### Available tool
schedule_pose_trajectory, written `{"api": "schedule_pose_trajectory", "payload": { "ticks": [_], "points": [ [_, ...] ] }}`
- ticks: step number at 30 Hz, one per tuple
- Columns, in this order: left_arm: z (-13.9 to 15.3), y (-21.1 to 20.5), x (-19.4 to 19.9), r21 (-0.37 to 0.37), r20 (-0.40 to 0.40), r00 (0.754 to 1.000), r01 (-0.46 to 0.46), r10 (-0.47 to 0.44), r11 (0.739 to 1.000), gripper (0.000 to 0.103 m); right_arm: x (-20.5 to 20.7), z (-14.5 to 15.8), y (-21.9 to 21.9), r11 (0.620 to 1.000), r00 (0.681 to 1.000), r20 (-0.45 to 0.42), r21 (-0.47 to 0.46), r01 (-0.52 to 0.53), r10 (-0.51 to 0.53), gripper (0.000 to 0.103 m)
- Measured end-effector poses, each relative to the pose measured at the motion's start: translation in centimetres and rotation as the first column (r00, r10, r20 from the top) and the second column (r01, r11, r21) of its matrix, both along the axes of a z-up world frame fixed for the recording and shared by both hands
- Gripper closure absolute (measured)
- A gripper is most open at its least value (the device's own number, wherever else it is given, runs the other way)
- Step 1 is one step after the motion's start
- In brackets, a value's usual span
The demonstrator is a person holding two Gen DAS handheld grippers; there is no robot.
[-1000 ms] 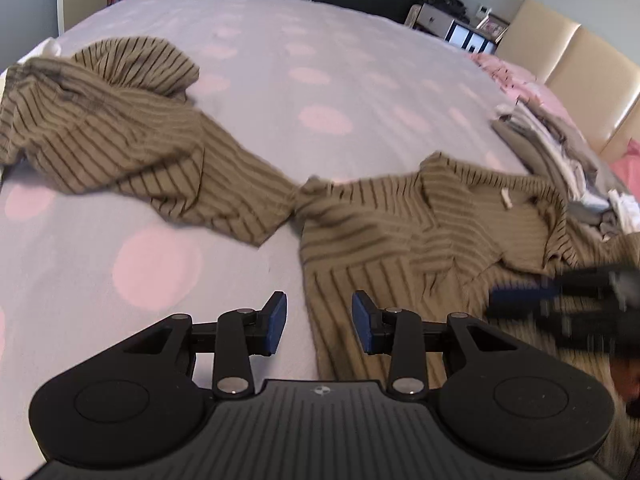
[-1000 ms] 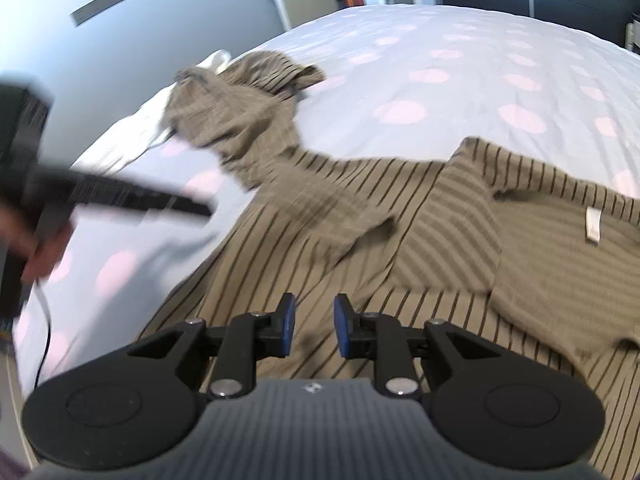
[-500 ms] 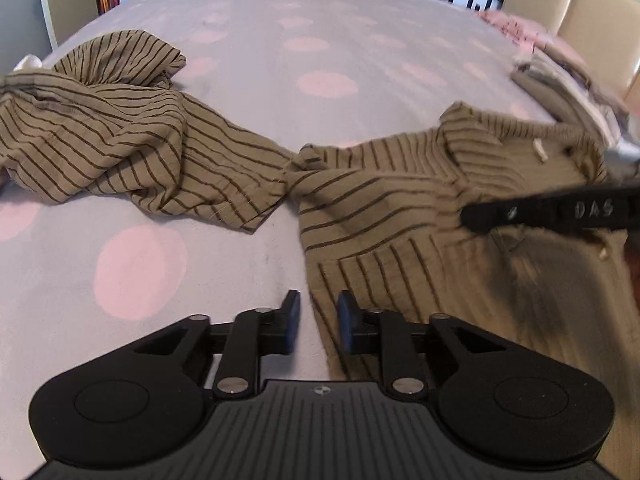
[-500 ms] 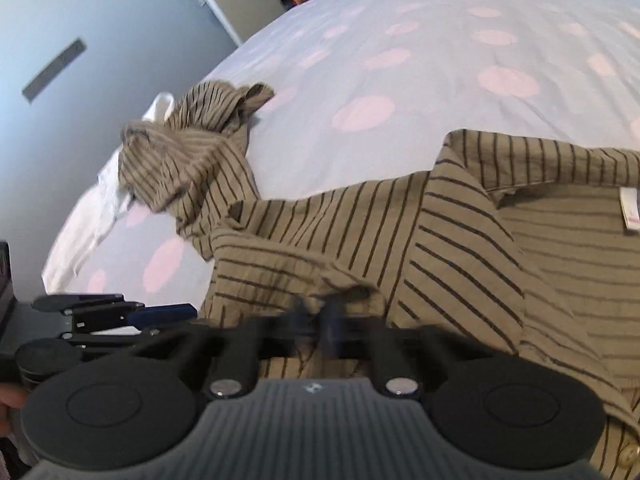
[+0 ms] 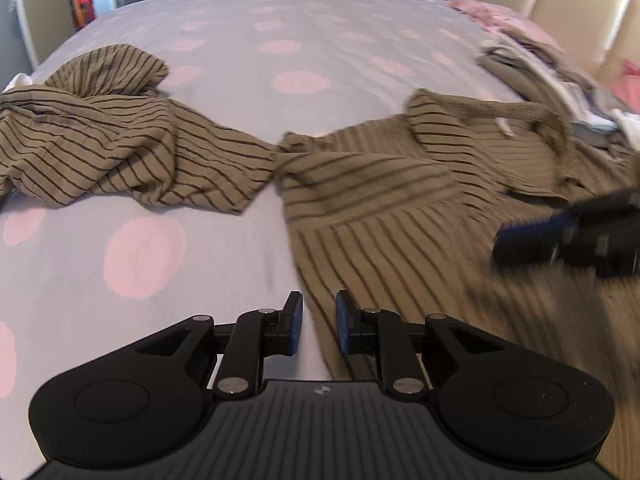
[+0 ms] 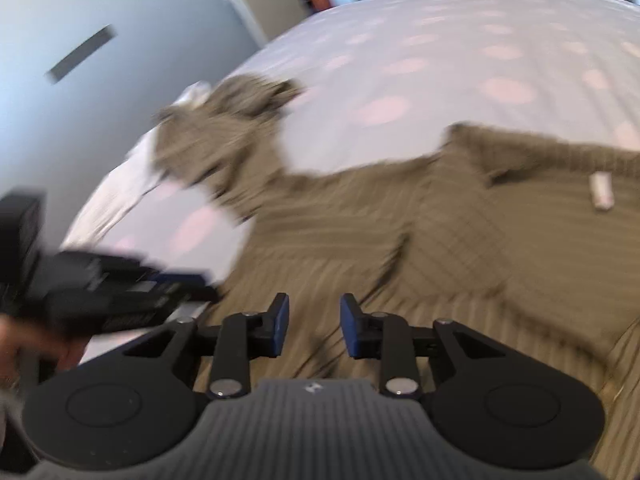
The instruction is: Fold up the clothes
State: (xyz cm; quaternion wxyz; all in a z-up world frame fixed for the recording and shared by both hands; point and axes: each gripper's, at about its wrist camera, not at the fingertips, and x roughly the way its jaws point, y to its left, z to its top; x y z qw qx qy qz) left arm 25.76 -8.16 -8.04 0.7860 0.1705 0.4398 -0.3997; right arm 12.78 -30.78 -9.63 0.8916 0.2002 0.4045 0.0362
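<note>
**Shirt spread but not yet folded; both grippers empty**

The left gripper (image 5: 319,326) has its fingers (image 5: 294,322) a little apart with nothing between them. They sit low over the left side edge of the shirt (image 5: 372,208), right where the cloth meets the bed (image 5: 280,32). The right gripper (image 6: 312,326) also has its fingers (image 6: 280,322) apart and empty, above the shirt's body. Its view is smeared by motion, so I cannot say whether they touch the cloth.

Further out, the striped olive shirt lies open on the dotted bed cover. Its collar (image 5: 480,110) and white neck label (image 6: 601,191) face up at the far end. The body is roughly flat, with a loose flap creased over near the shoulder. The left sleeve (image 5: 100,148) runs off to the left and ends in a crumpled heap. It is neither laid straight nor brought in over the body.

As a judgement, this shirt is at the spreading stage: no tidy fold shows anywhere on it. What looks left is straightening the sleeve, flattening the flap, then the folds proper. A pile (image 5: 560,80) of other garments lies at the far right by the headboard. It is too blurred to tell whether those are folded or waiting.
</note>
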Motion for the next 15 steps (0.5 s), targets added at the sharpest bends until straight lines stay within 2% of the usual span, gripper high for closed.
{"api": "schedule_pose_trajectory", "payload": {
  "ticks": [3,6,8,10,12,15],
  "points": [
    [1.1,0.8,-1.9,-0.028,-0.017,0.998,0.057,-0.057,0.998,0.087,-1.4,-0.5,1.6,0.999,0.999,-0.018,-0.007,-0.036,0.035,0.083],
    [1.1,1.2,-4.2,-0.010,-0.041,0.992,0.118,-0.119,0.993,0.087,-2.9,-1.1,3.3,0.997,0.997,-0.036,-0.013,-0.071,0.071,0.086],
    [0.3,1.2,-5.7,0.037,-0.057,0.987,0.152,-0.149,0.988,0.087,-3.9,-1.4,4.4,0.995,0.994,-0.048,-0.017,-0.095,0.094,0.087],
    [-1.0,1.1,-7.1,0.117,-0.071,0.982,0.181,-0.173,0.977,0.087,-4.8,-1.8,5.5,0.993,0.991,-0.060,-0.020,-0.119,0.117,0.087],
    [-1.9,1.3,-7.9,0.193,-0.052,0.981,0.191,-0.185,0.962,0.087,-5.8,-2.2,6.5,0.990,0.987,-0.073,-0.023,-0.142,0.140,0.089],
    [-1.3,1.5,-8.3,0.236,-0.038,0.987,0.163,-0.158,0.958,0.087,-7.8,-1.3,6.0,0.988,0.987,-0.075,-0.053,-0.143,0.139,0.083]
  ]
}}
